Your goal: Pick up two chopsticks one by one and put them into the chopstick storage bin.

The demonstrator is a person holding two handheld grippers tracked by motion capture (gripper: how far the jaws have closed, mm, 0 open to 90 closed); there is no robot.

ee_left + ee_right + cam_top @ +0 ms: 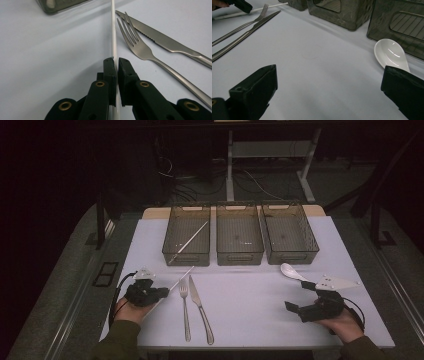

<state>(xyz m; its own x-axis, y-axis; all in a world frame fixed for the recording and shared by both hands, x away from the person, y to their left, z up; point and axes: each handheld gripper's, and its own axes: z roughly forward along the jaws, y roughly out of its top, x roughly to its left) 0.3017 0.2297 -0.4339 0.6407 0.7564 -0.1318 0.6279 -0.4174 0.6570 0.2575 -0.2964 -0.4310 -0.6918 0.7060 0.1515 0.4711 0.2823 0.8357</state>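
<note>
Thin white chopstick (113,32) pinched between the pressed-together jaws of the left gripper (116,65), lying low over the white table (250,305) near its left edge, tip pointing toward the far bins. Looks gripped but not yet lifted clear; can't tell if it touches the cloth.

Just beside it on the right: steel fork (185,307) and steel serrated knife (201,309), side by side, handles toward the near edge, both untouched.

Along the far edge, three dark see-through plastic bins in a row. Left bin (172,249) already has one matching white chopstick (190,241) leaning diagonally in it. Middle bin (239,255) and right bin (311,251) look empty.

White ceramic soup spoon (391,53) lies in front of the right bin, near the right edge. Right gripper (329,92) jaws spread wide, nothing between them, spoon just ahead of one jaw.

Progress guess: sorting cutlery into bins, early. One chopstick done, second in hand; fork, knife, spoon left.
</note>
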